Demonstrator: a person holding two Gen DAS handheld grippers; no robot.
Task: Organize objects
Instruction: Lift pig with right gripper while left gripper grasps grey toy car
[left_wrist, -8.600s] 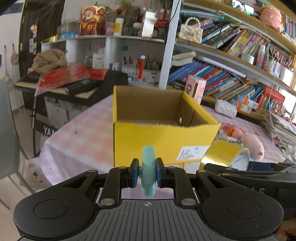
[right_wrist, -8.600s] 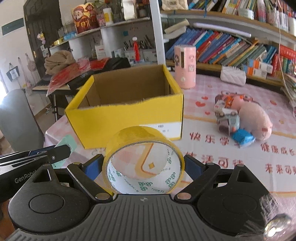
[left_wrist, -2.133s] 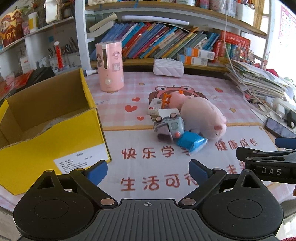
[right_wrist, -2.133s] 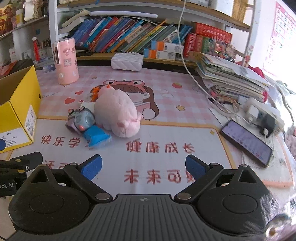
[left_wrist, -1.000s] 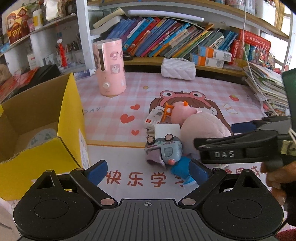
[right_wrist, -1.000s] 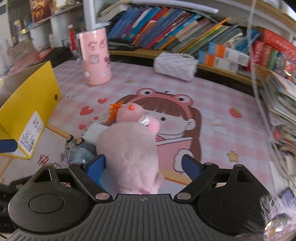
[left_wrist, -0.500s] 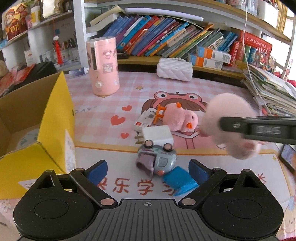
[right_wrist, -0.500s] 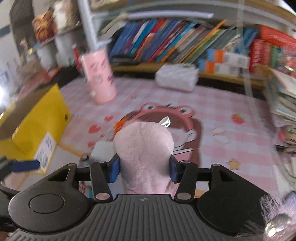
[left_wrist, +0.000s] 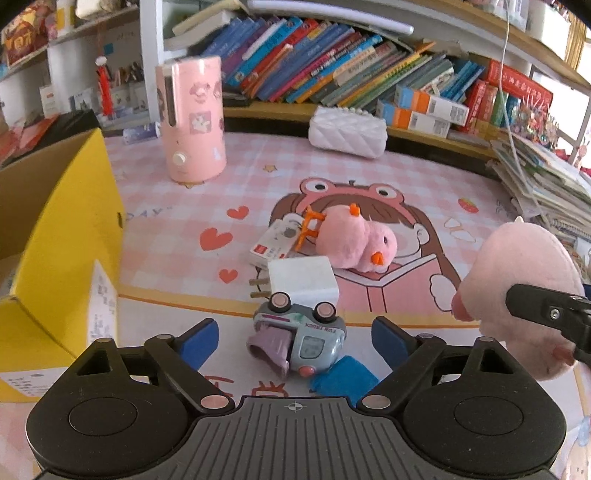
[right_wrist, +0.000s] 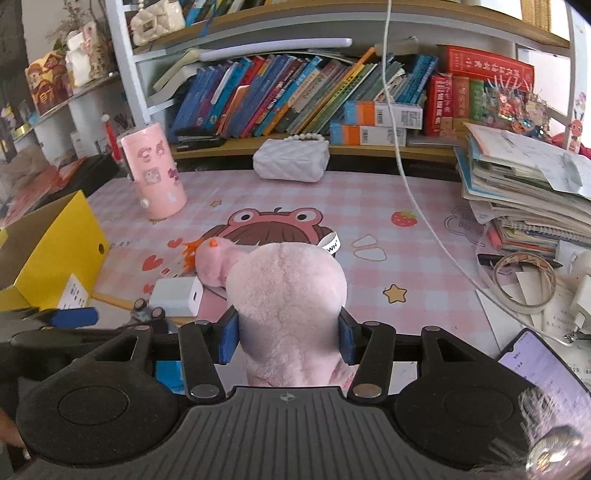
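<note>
left wrist view: the left tongs (left_wrist: 293, 338) stand wide apart and are closing, with the overturned toy truck (left_wrist: 301, 338) lying on the counter (left_wrist: 258, 177) between the blue pads, not yet pressed. just past it sit a white charger (left_wrist: 303, 282), a small card box (left_wrist: 275, 247) and a pink chick plush (left_wrist: 354, 242); a blue block (left_wrist: 343, 378) lies beside the truck. the yellow cardboard box (left_wrist: 70, 236) stands open at the left, and what it holds cannot be made out here. at the right edge the pink pig plush (left_wrist: 524, 291) hangs clear of the counter in the right tongs.

right wrist view: the right tongs (right_wrist: 288, 338) are clamped on the pig plush (right_wrist: 288, 302), both pads sunk into its sides. the yellow box (right_wrist: 51, 251) is off to the left, well apart from the plush.

judged from this, the pig still has to reach the box, and the truck, charger, chick and block remain loose, so the sorting looks far from done.

the counter wears a pink checked cartoon mat; crowded bookshelves (right_wrist: 295, 92), a pink cylinder (right_wrist: 155, 177), a white purse (right_wrist: 291, 160), stacked papers (right_wrist: 528, 184) and a phone (right_wrist: 546, 373) surround it.
</note>
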